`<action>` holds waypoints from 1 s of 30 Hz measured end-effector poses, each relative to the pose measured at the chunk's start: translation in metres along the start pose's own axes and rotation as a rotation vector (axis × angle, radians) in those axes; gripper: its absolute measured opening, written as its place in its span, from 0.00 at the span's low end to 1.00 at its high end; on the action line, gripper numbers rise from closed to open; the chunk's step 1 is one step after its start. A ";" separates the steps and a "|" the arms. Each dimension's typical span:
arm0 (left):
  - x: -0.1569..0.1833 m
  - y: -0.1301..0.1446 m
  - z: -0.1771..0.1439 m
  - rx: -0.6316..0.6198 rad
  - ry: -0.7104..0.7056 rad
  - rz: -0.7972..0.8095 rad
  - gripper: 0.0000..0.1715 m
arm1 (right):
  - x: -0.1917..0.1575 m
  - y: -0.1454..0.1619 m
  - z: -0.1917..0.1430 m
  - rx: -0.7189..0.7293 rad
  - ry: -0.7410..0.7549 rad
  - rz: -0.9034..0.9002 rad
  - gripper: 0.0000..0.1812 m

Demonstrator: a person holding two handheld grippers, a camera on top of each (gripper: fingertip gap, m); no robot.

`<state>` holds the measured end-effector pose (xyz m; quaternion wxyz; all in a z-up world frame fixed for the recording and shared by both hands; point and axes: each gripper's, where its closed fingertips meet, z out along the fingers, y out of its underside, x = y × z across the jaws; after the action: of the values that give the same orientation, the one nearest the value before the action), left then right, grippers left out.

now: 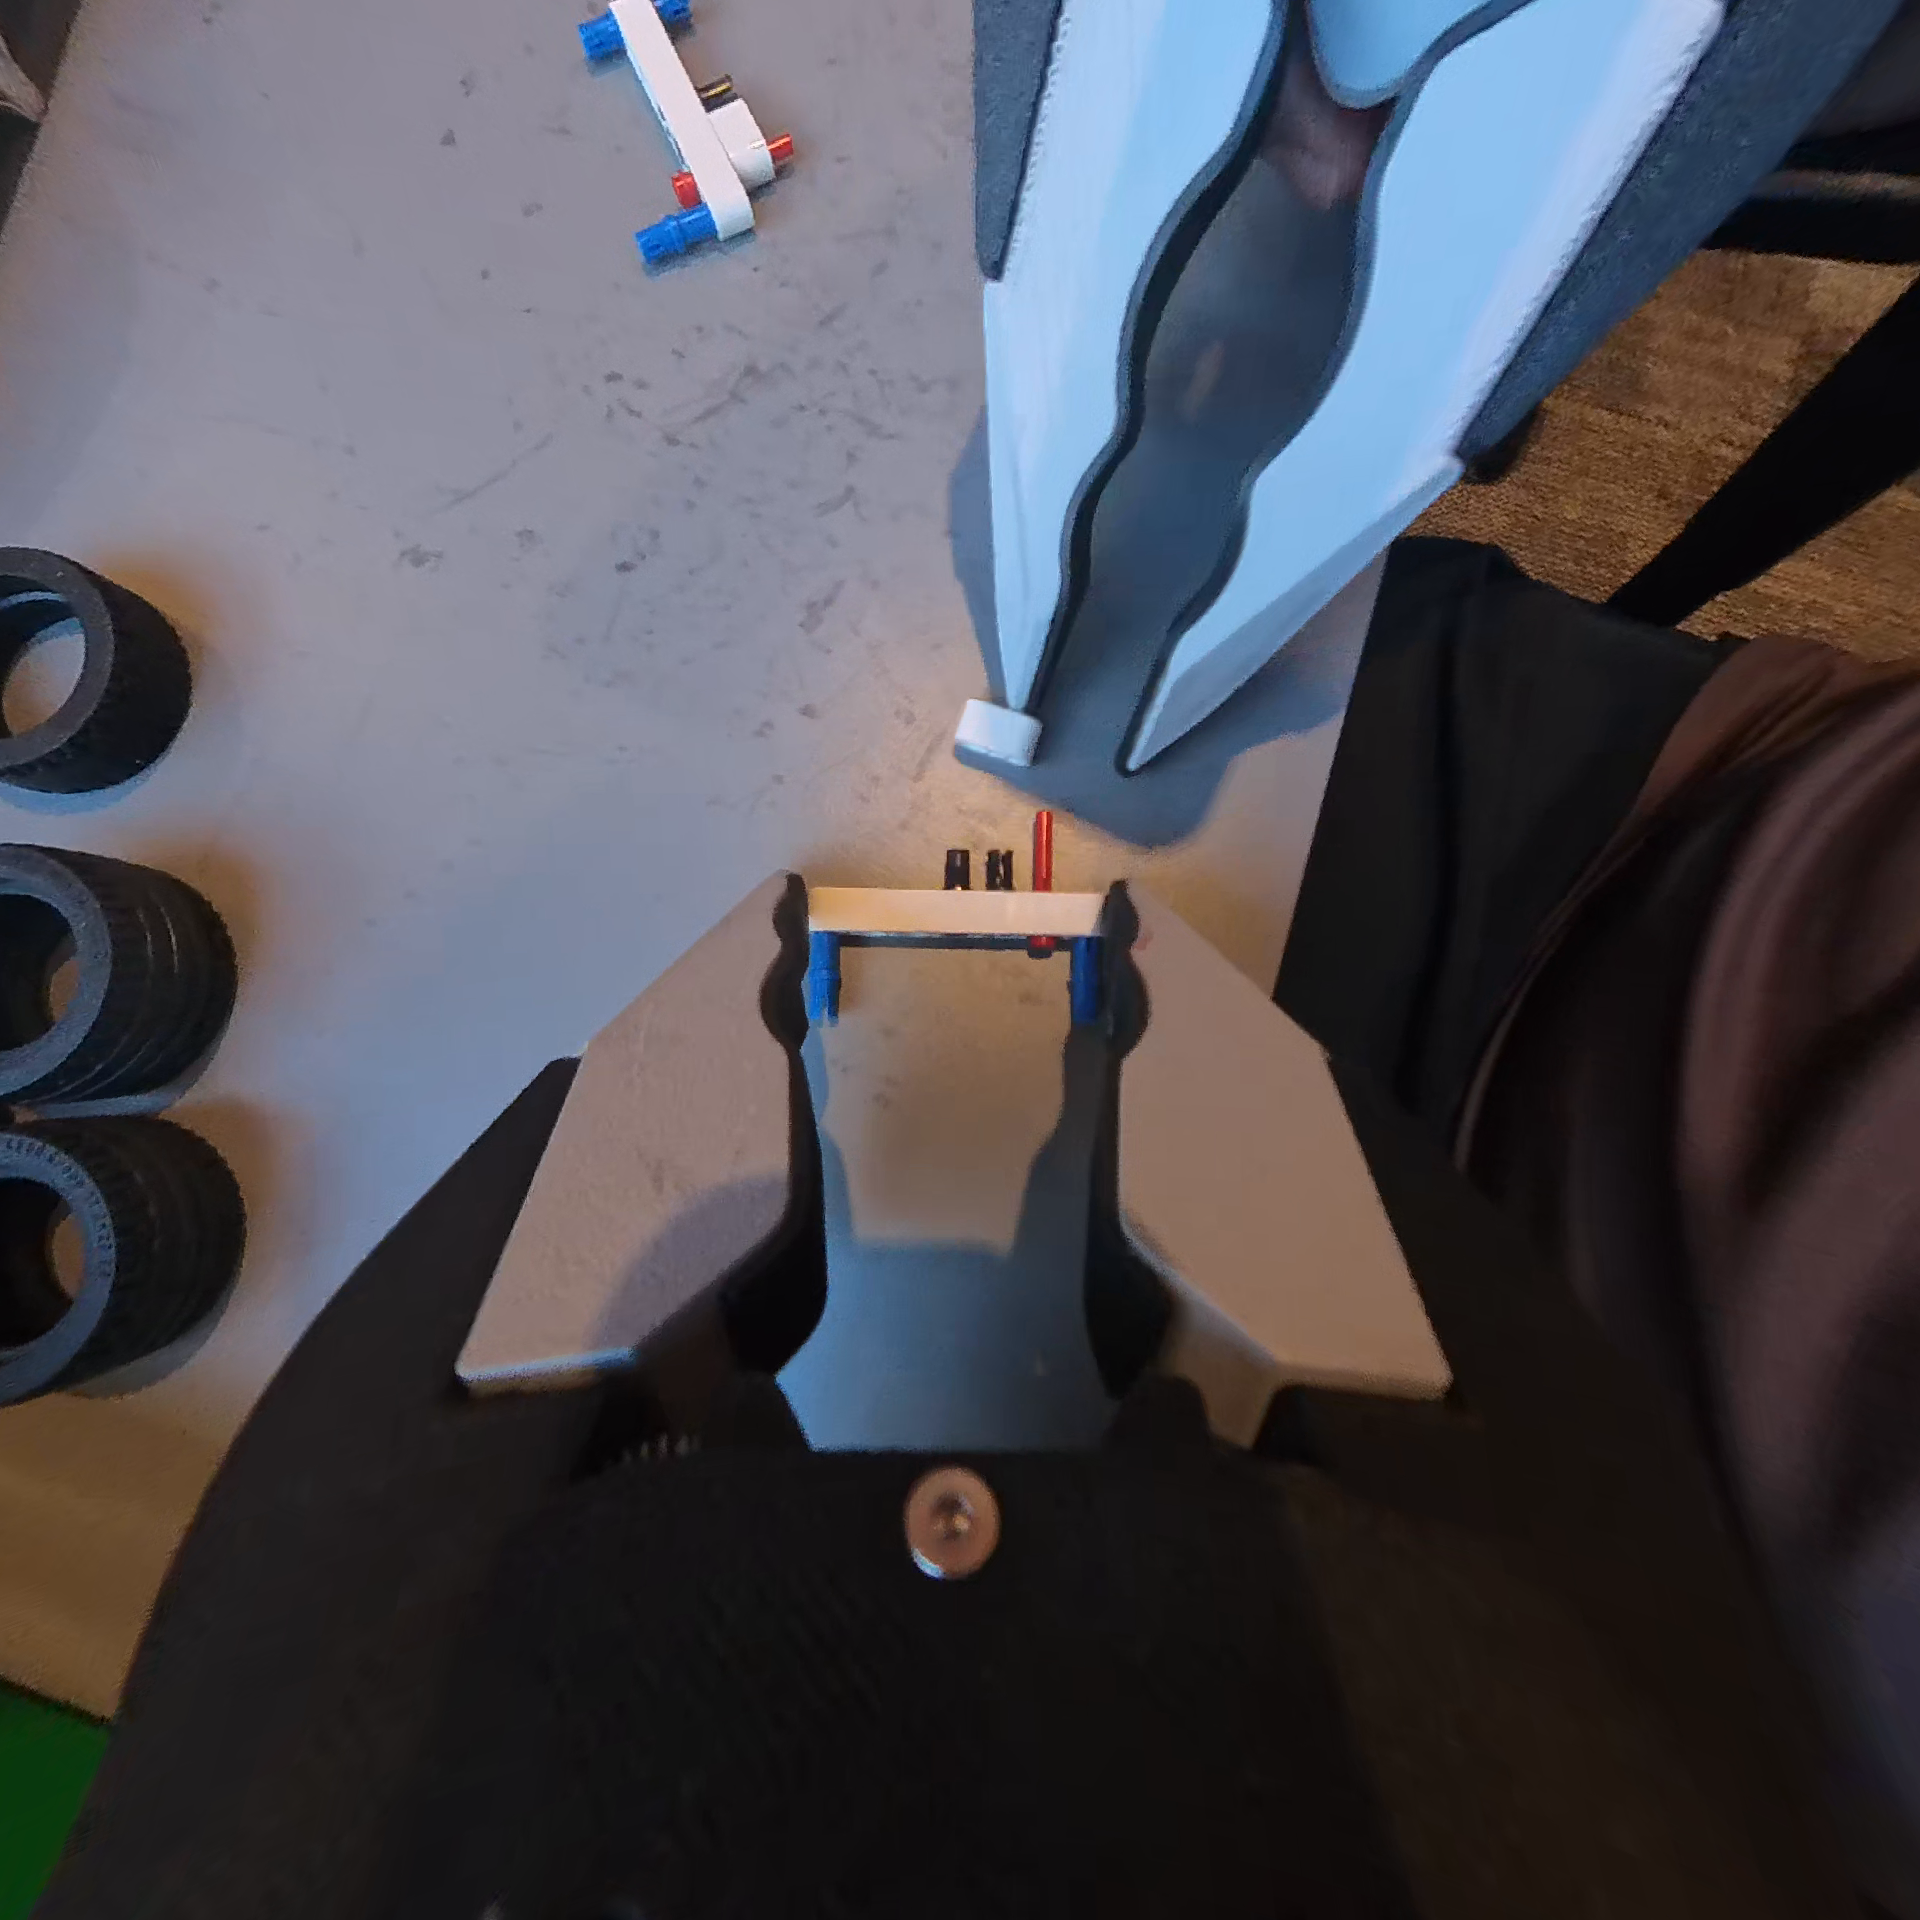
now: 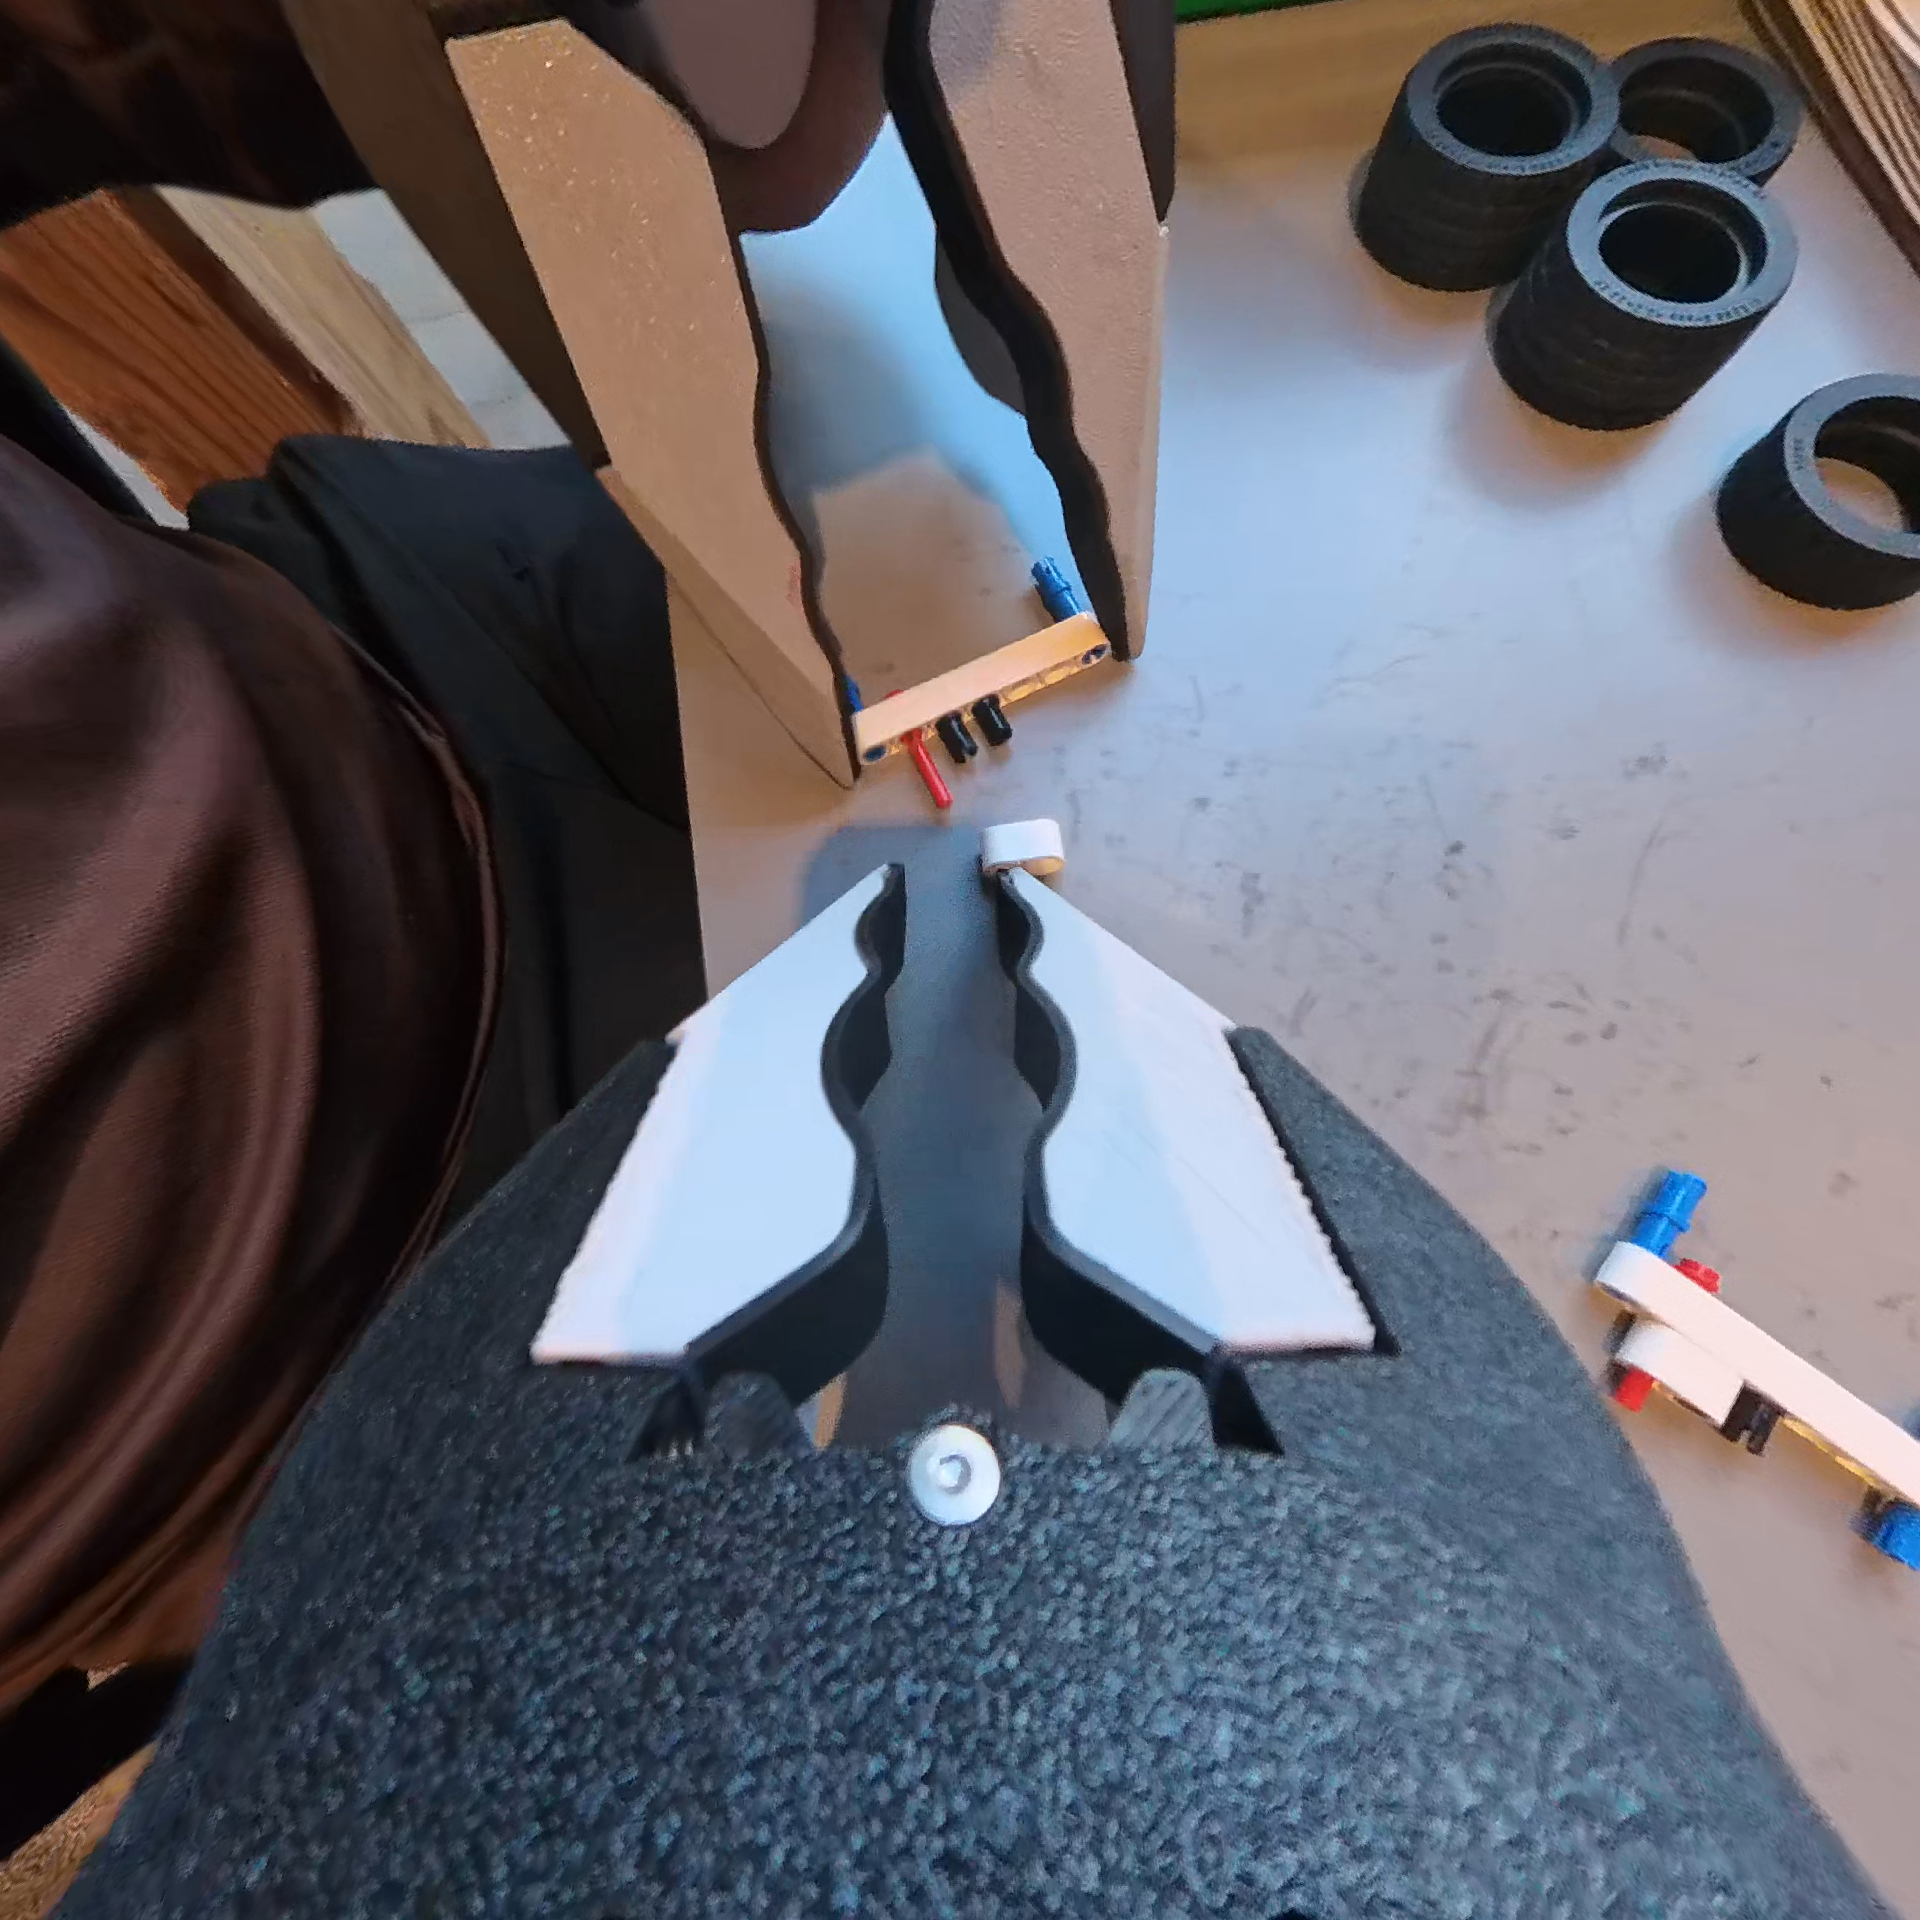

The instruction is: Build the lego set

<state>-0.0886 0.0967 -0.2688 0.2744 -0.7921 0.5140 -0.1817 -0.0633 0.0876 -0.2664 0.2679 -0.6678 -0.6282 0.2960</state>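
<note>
A white beam (image 1: 956, 911) is held crosswise between the fingertips of the left tool (image 1: 956, 925), just above the grey counter (image 1: 520, 468). A blue pin (image 1: 823, 977) is seen at each end of the beam, on the side nearer the tool, and two black pins (image 1: 977, 868) and a red axle (image 1: 1042, 852) stick out of its far side, toward the right tool (image 1: 1081, 743).

The right tool (image 2: 948, 883) is set at a narrow gap with nothing between its fingers; a small white piece (image 2: 1023, 844) lies touching the tip of one finger, outside the gap, just beside the red axle (image 2: 930, 774). In the right wrist view the beam (image 2: 982, 691) is seen spanning the left tool (image 2: 982, 707) from tip to tip.

A second assembly (image 1: 691, 125) of white beams with blue, red and black pins lies well apart on the counter. Black tyres (image 2: 1579, 239) are grouped near the counter's edge, two of them stacked on others. Dark fabric (image 2: 260, 883) is seen beside the counter.
</note>
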 end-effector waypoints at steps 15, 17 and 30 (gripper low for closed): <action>0.001 0.007 -0.005 -0.044 -0.013 -0.001 0.37 | 0.016 -0.001 -0.011 0.036 0.003 -0.011 0.15; 0.001 0.006 -0.004 -0.035 -0.001 -0.001 0.34 | 0.015 -0.003 -0.007 0.029 -0.015 -0.049 0.15; 0.001 0.007 -0.006 0.006 0.034 0.034 0.32 | 0.008 -0.001 0.001 -0.008 -0.095 -0.100 0.08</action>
<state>-0.0960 0.0921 -0.2686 0.2709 -0.7792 0.5316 -0.1921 -0.0649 0.0960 -0.2669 0.2495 -0.6220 -0.6738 0.3112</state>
